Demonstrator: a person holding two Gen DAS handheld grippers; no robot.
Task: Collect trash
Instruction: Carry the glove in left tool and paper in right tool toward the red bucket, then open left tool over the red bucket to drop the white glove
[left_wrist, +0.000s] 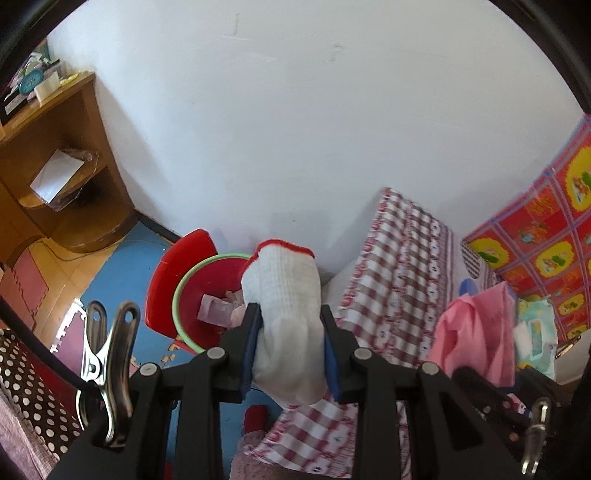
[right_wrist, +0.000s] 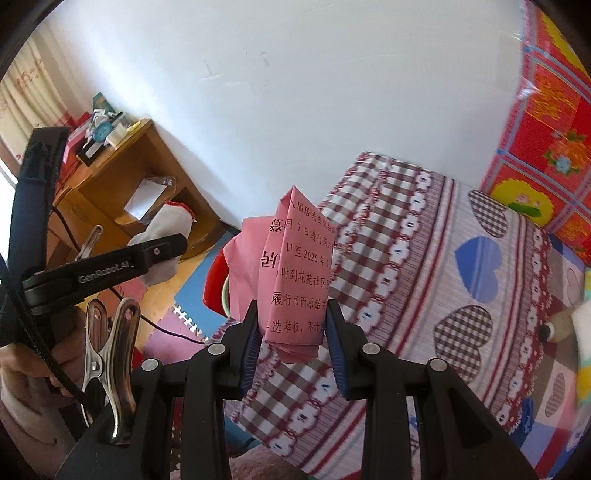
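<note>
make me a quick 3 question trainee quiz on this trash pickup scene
1. True or false: the left gripper is empty.
2. What does the right gripper hold? A) bottle B) pink paper C) spoon
3. Fill in: the red bin on the floor already holds some pink ____.

Key: 1 false, it grips a white glove; 2 B, the pink paper; 3 paper.

White glove (left_wrist: 284, 317), red cuff; pink paper (right_wrist: 295, 280); red bin (left_wrist: 207, 295), green rim.
</note>
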